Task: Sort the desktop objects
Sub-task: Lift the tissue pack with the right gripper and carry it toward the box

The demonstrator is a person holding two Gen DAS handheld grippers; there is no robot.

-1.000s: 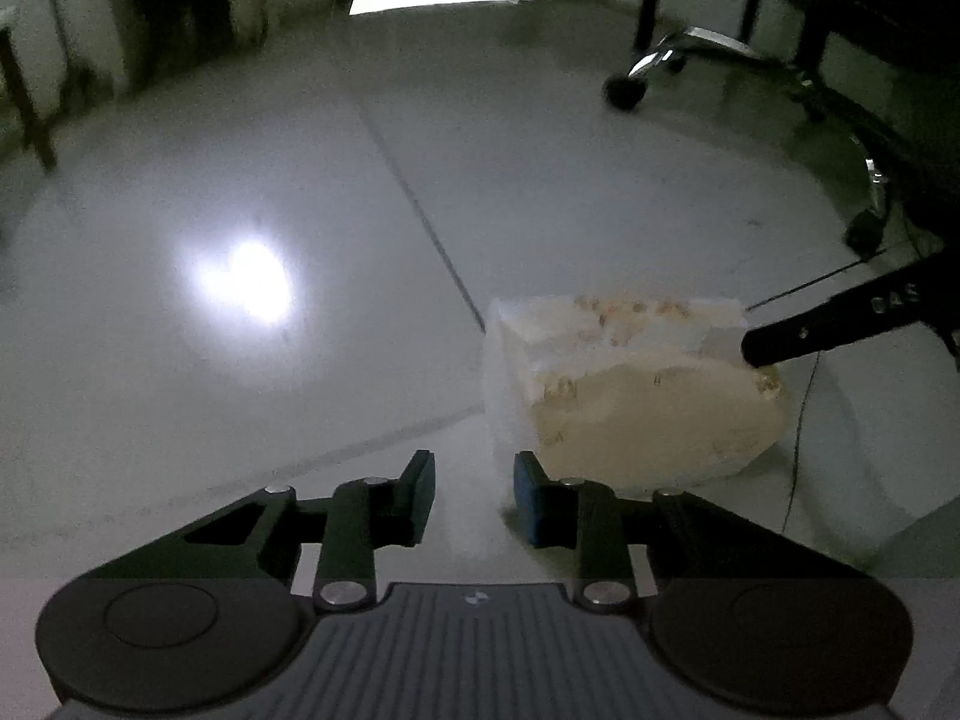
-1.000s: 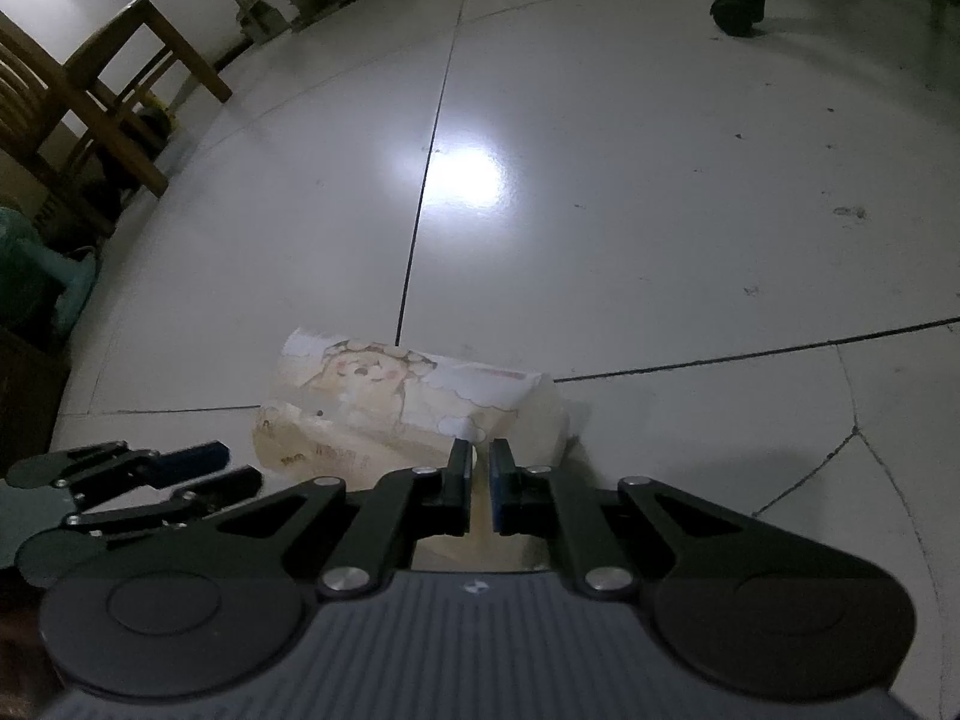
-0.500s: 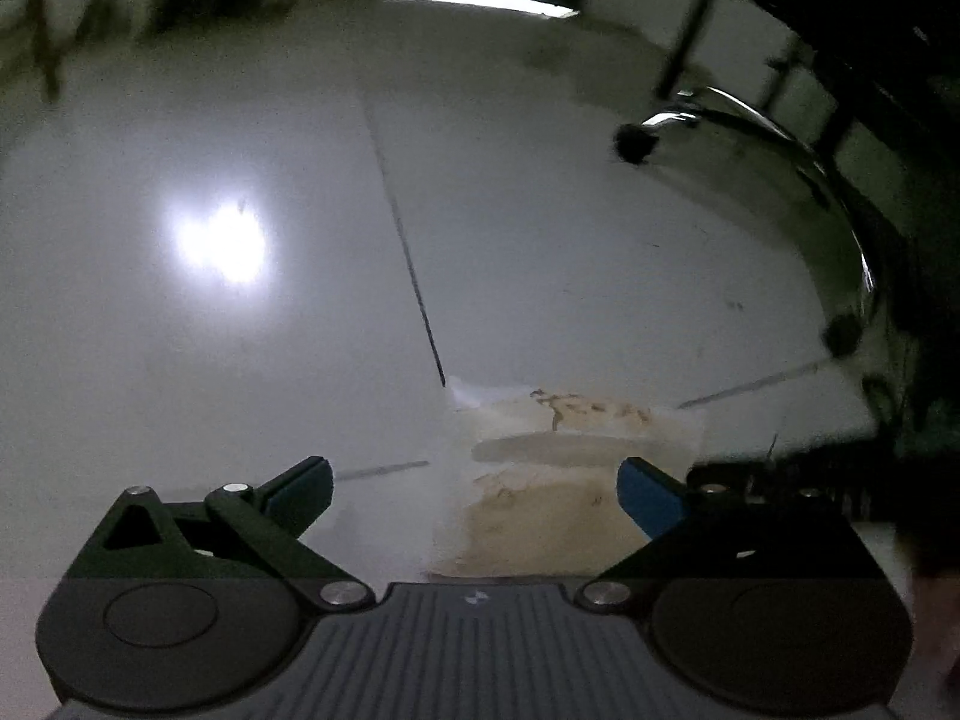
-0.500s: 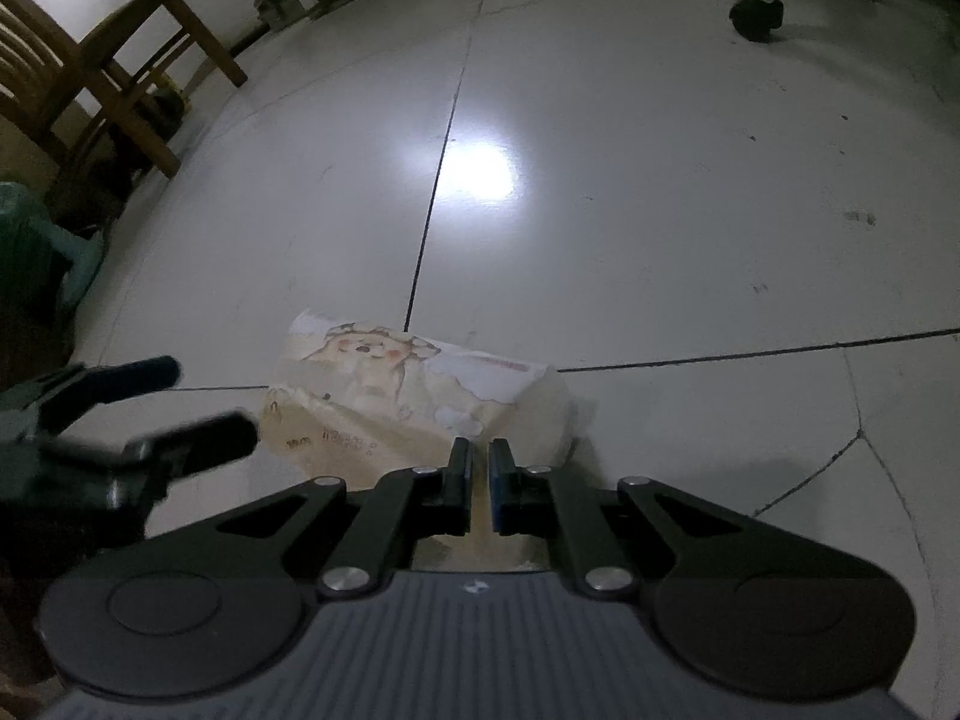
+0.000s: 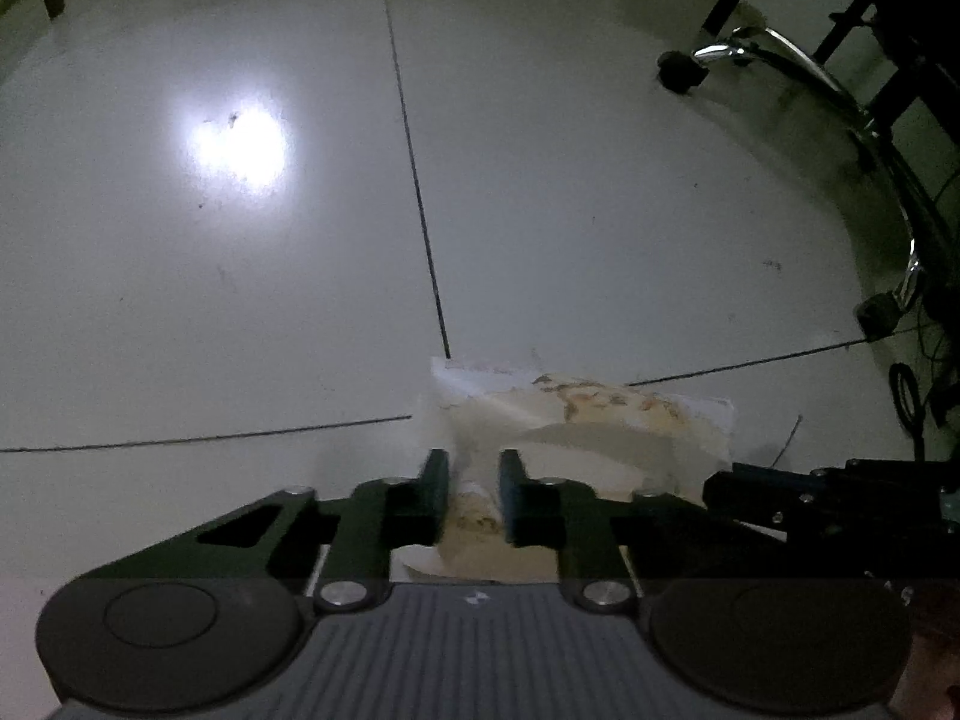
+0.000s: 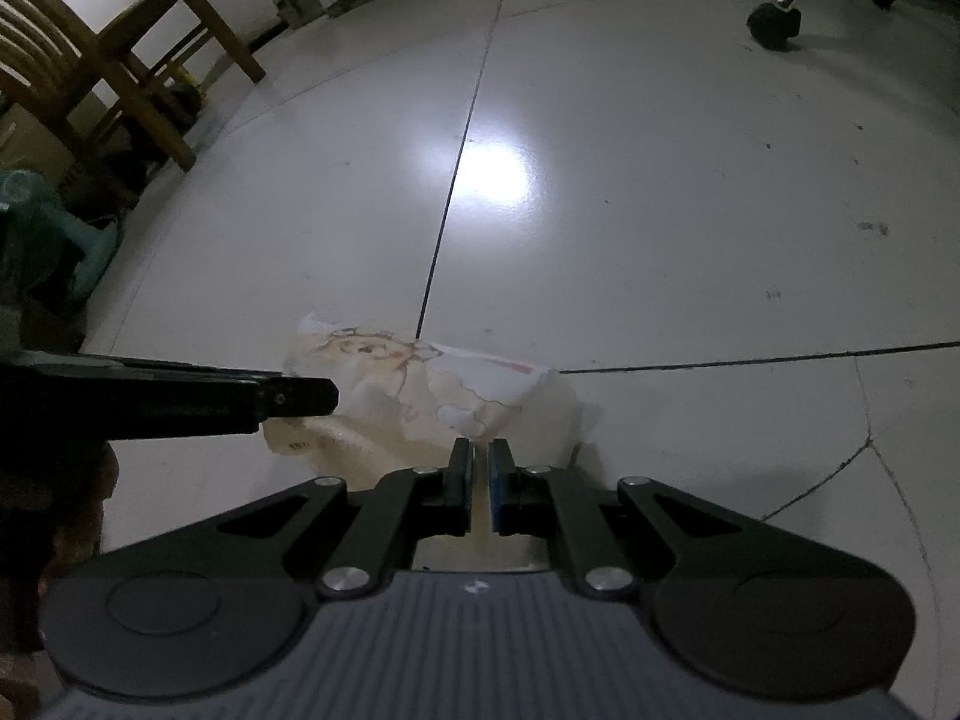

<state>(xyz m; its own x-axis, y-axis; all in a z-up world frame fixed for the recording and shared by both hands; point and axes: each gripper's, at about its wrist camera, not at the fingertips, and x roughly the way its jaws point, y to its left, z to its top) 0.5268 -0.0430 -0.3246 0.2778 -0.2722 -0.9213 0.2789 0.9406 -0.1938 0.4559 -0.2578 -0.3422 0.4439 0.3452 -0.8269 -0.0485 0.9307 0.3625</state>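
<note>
A crumpled, cream-coloured soft plastic pack printed with a cartoon figure (image 5: 600, 420) lies on a glossy white tiled floor (image 5: 540, 180), over the spot where two dark grout lines meet. The black two-finger left gripper (image 5: 474, 492) is closing on the pack's near left edge, a fold of the wrapper caught between its fingers. In the right wrist view, the black right gripper (image 6: 474, 480) pinches the pack's near edge (image 6: 420, 396), its blue-lined fingers pressed almost together on a thin layer of film. The left gripper's arm reaches in from the left of that view (image 6: 294, 396), its tip against the pack's side. A bright lamp reflection (image 6: 492, 180) glares on the tiles beyond. A wooden chair (image 6: 120, 60) stands at the far left, and a chrome office-chair base with a black caster (image 6: 774, 24) sits at the far right.
</note>
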